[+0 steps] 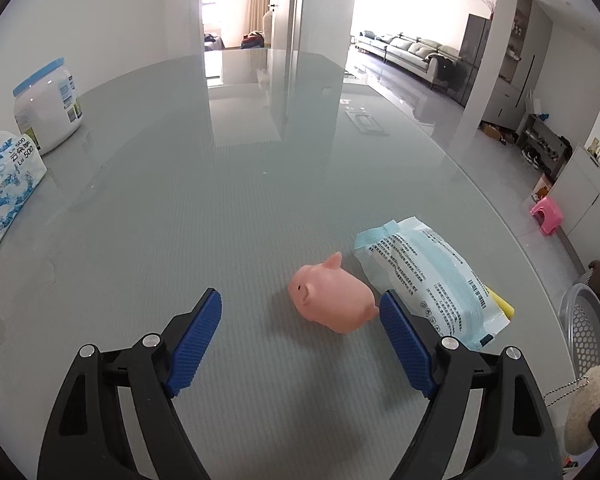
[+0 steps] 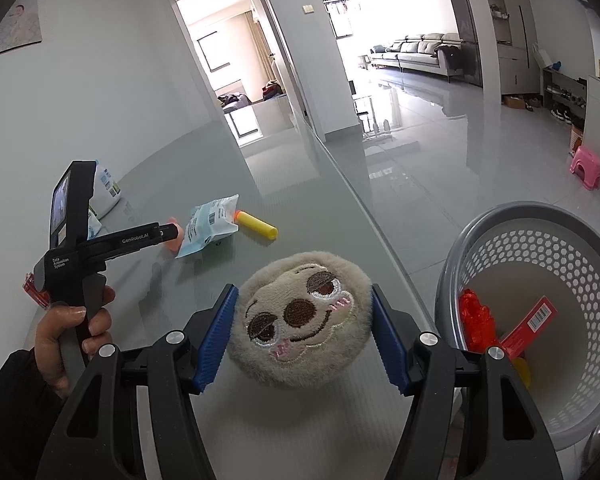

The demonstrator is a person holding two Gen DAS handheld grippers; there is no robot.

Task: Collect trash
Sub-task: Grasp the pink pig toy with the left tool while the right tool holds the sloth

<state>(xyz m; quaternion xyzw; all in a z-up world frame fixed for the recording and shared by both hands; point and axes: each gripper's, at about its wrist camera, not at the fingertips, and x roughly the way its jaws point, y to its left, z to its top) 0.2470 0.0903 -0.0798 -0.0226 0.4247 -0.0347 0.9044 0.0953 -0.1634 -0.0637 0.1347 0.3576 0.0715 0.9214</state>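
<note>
Left wrist view shows your left tongs spread wide above the glossy grey table, with nothing pinched and the pink rubber pig toy lying just inside the right blue pad, beside a pale blue-and-white printed wrapper packet. Right wrist view has your right tongs pinching the round grey plush sloth face between both pads, near the table's right edge. To its right stands the grey perforated plastic basket, and the yellow foam dart lies farther out on the table.
</note>
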